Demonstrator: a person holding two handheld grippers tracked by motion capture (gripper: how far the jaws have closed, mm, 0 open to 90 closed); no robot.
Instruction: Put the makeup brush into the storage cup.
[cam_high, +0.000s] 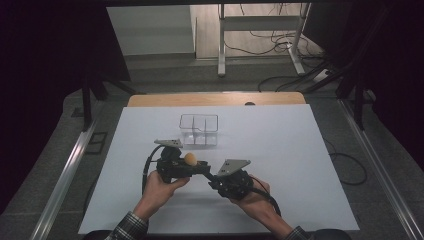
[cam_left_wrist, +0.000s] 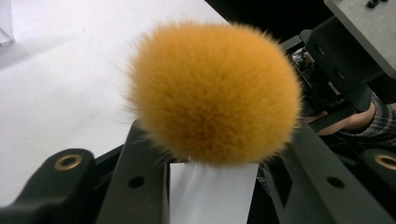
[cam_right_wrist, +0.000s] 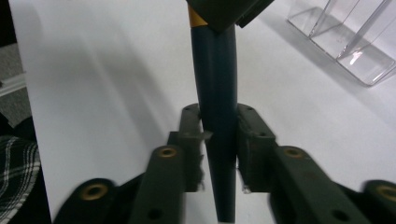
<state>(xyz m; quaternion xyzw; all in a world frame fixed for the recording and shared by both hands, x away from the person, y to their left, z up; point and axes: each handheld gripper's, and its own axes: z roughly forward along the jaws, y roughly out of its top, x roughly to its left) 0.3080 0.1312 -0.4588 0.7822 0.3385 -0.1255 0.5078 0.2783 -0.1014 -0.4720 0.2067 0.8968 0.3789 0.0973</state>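
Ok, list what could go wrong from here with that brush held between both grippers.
1. Both the left gripper and the right gripper clamp the brush; if the hands pull apart or twist, the handle may slip or strain.
2. The left jaws sit right under the orange bristle head, so the fluff may get pinched or bent.
3. The clear divided box stands close behind; a careless swing could knock it.

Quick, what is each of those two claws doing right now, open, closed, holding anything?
Left gripper: closed on the makeup brush, just below its orange bristle head.
Right gripper: closed on the same brush's dark handle.
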